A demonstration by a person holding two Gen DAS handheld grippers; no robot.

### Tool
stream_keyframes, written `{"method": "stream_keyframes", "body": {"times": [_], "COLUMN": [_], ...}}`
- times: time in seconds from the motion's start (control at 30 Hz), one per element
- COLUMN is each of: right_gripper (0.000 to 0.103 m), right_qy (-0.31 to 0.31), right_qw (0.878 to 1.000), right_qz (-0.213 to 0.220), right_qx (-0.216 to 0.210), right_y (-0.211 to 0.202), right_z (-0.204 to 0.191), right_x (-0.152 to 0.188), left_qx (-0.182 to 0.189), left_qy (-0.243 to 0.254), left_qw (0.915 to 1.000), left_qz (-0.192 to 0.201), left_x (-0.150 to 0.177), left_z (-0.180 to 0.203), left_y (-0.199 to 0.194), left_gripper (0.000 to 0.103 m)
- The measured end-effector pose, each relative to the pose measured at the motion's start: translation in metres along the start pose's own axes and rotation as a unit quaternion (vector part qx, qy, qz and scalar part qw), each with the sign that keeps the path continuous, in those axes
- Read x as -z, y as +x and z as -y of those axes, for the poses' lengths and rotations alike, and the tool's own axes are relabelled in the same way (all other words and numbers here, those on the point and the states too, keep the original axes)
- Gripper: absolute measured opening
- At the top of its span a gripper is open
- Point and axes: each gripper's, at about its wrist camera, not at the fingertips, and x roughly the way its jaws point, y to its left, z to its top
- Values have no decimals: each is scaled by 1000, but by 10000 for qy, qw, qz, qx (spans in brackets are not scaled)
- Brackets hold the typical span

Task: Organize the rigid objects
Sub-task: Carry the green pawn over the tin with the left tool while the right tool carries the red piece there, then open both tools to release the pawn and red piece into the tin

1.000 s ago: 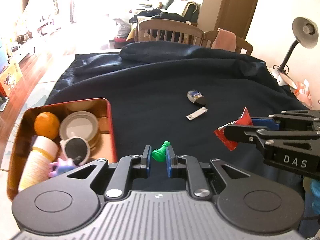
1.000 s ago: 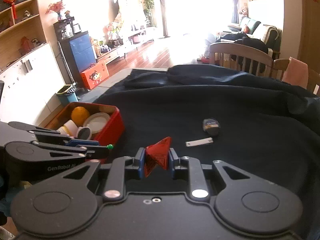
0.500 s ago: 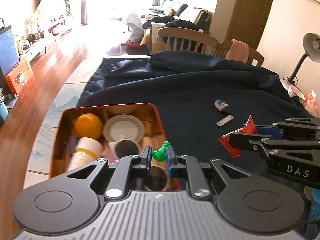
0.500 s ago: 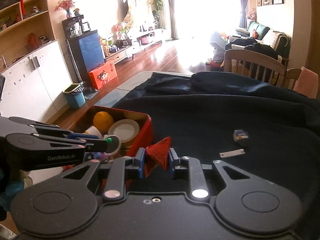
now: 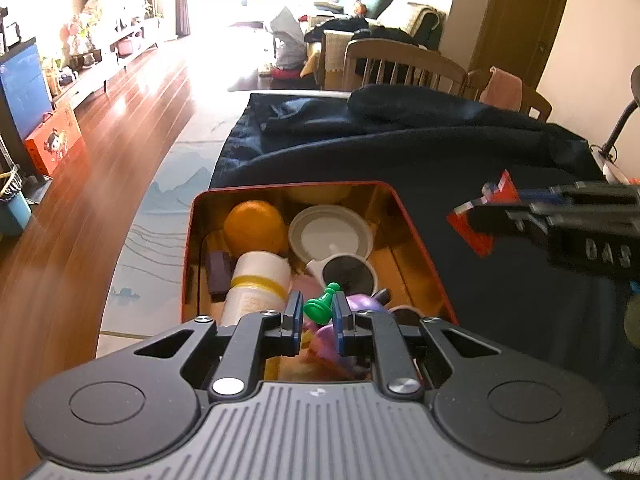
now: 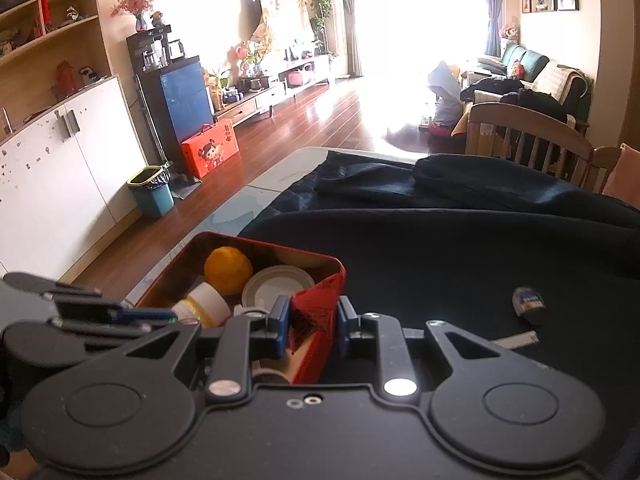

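Step in hand: delivery, I judge. Both grippers carry a small item toward the red tin [image 5: 420, 236], which sits on the dark-cloth surface [image 5: 460, 152] and already holds several things.
Left gripper [image 5: 316, 314]: its fingers are closed on the green pawn [image 5: 320, 305], which lies tilted between the blue pads, head pointing up and away.
Pawn's place: held above the near end of the tin, over a purple toy [image 5: 356, 304] and just short of a round black-faced lid [image 5: 350, 274].
Right gripper [image 6: 310, 322]: its fingers clamp a red packet [image 6: 316, 312], which stands up between them; seen from the left wrist, the packet [image 5: 478, 216] hangs beside the tin's right wall, over the cloth and not yet over the opening.
Tin contents: an orange [image 5: 254, 226], a white dish [image 5: 330, 236], a white bottle with a yellow band [image 5: 256, 284] and a dark purple block [image 5: 218, 276].
Next move, left: let the fingers part so the pawn drops in; the near end looks crowded, so it may roll off the toy.
Next move, right: shift the packet leftward over the rim before letting go.
Left out: a small blue-labelled item [image 6: 528, 300] and a pale strip [image 6: 516, 338] lie on the cloth, well apart from the tin, likely the next pickups.
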Motion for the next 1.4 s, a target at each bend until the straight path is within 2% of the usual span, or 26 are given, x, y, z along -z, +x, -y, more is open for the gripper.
{"method": "stream_keyframes", "body": {"times": [0.23,0.6,0.93,1.17,1.3,1.4], "right_gripper": [23,23,25,32,44,49], "right_qy": [-47,-321,-284,-540,-594,-615], "right_qw": [9998,9983,9965,9943,9947,9951], "right_qz": [-167,-458,-752,-906,-827,-767], "right_qx": [24,-175,-214,-146,-153,-105], "right_y": [31,75,104,108,100,94], "right_z": [-8,-29,-29,-33,-34,-33], "right_x": [-11,-20,-21,-15,-16,-16], "left_qx": [65,91,156,146,172,126], "left_qy": [156,172,327,279,189,179], "left_qw": [9996,9996,9991,9986,9982,9982], "left_qz": [-212,-197,-234,-432,-546,-561], "left_x": [8,-3,-12,-14,-13,-13], "left_z": [-12,-24,-21,-21,-22,-21], "left_y": [11,24,41,55,62,63], "left_gripper": [15,15,15,15,15,15]}}
